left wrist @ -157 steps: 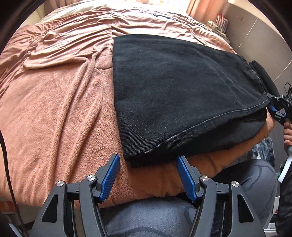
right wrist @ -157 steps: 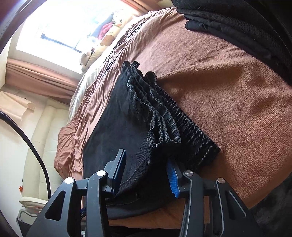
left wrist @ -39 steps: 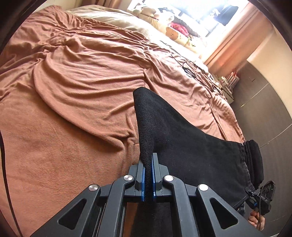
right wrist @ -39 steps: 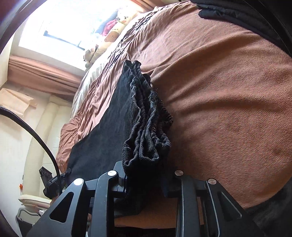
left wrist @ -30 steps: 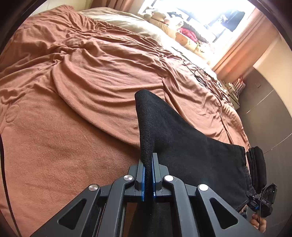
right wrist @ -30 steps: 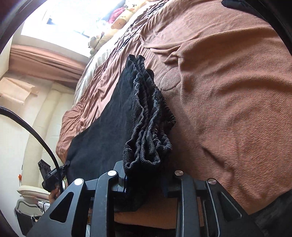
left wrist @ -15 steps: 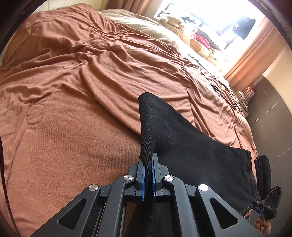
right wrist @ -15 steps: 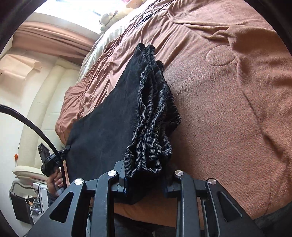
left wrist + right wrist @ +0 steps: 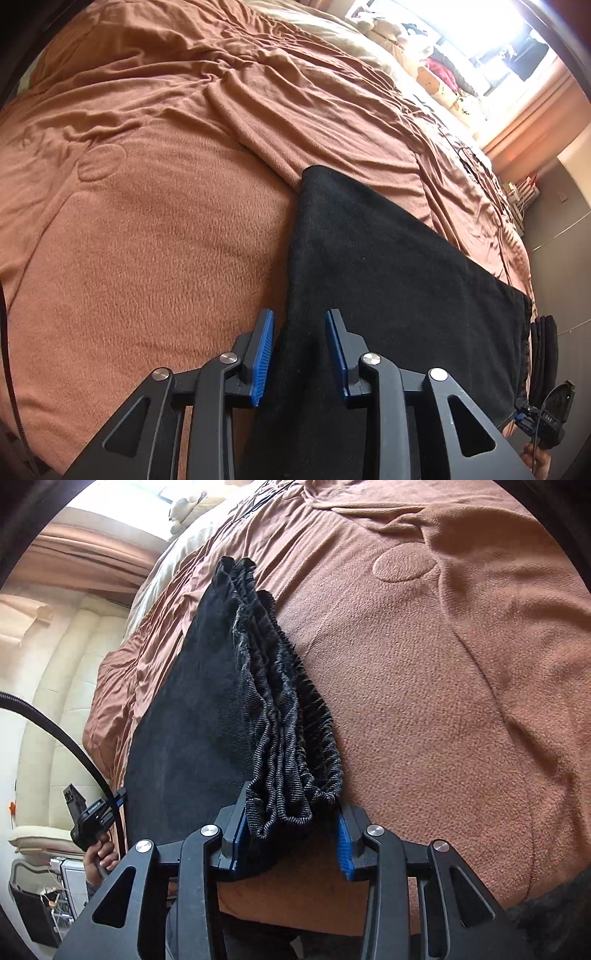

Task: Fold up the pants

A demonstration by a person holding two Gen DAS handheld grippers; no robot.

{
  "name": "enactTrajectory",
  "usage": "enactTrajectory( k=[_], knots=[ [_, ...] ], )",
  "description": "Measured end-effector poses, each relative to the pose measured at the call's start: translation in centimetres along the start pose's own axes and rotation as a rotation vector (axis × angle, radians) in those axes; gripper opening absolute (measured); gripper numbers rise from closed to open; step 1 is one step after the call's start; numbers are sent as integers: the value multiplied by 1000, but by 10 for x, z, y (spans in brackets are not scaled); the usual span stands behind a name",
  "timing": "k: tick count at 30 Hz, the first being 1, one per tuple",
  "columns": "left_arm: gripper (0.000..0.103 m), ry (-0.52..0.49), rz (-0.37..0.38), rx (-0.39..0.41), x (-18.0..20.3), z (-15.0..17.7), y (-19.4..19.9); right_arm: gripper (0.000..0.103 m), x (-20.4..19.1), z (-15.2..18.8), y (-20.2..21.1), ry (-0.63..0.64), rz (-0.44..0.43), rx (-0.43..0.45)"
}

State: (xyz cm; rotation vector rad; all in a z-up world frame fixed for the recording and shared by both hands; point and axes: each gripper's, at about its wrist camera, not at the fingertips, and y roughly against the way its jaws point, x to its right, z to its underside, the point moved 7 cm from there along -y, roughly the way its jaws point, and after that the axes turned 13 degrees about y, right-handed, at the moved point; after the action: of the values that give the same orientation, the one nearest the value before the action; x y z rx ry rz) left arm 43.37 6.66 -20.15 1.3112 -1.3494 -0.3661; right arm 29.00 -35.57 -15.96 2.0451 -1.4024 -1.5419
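The black, heavy-weave folded pants [image 9: 388,280] lie flat on the bed, on a brown fleece blanket [image 9: 155,236] that covers it. In the left wrist view the garment runs from a folded edge near the frame centre toward the lower right. In the right wrist view the gathered elastic waistband [image 9: 284,716] forms a stack of ribbed layers along the right side of the garment.

Left gripper [image 9: 300,350]: the fingers are opening. The blue pads stand apart on either side of the near folded edge of the pants. The fabric passes between them, and neither pad presses on it.

Right gripper [image 9: 291,843]: the fingers are opening. The near end of the waistband stack sits between the blue pads. The left pad is against the fabric; the right pad stands clear of it with a visible gap.

Each gripper appears at the edge of the other's view, held in a hand [image 9: 98,856] at the near side of the bed, with a black cable [image 9: 48,723] arcing above it in the right wrist view.

At the far end of the bed a cream quilt [image 9: 332,33] lies below a bright window [image 9: 491,40] with soft toys along it.
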Motion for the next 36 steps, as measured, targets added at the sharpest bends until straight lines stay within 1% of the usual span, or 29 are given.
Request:
enactTrajectory(
  k=[3, 7, 11, 16, 19, 23, 24, 30, 35, 36],
  knots=[
    [39, 18, 5, -6, -10, 13, 8, 37, 5, -1, 7, 1, 21, 9],
    [46, 54, 18, -4, -23, 30, 21, 37, -4, 4, 14, 30, 64, 19],
    [46, 88, 33, -2, -37, 45, 35, 37, -22, 11, 24, 62, 85, 61],
    [46, 135, 68, -4, -51, 59, 50, 37, -27, 20, 45, 91, 100, 99],
    [46, 151, 92, -11, -54, 67, 55, 37, -33, 22, 53, 105, 114, 130],
    [47, 179, 129, -27, -57, 78, 58, 37, -46, 23, 63, 128, 108, 159],
    [47, 186, 139, -31, -57, 80, 57, 37, -49, 23, 62, 130, 121, 163],
    [47, 223, 196, -53, -59, 91, 51, 37, -87, 24, 43, 220, 96, 148],
    [47, 253, 235, -53, -60, 96, 49, 37, -115, 23, 17, 283, 89, 103],
    [47, 257, 241, -52, -60, 96, 48, 37, -121, 23, 11, 289, 70, 83]
  ],
)
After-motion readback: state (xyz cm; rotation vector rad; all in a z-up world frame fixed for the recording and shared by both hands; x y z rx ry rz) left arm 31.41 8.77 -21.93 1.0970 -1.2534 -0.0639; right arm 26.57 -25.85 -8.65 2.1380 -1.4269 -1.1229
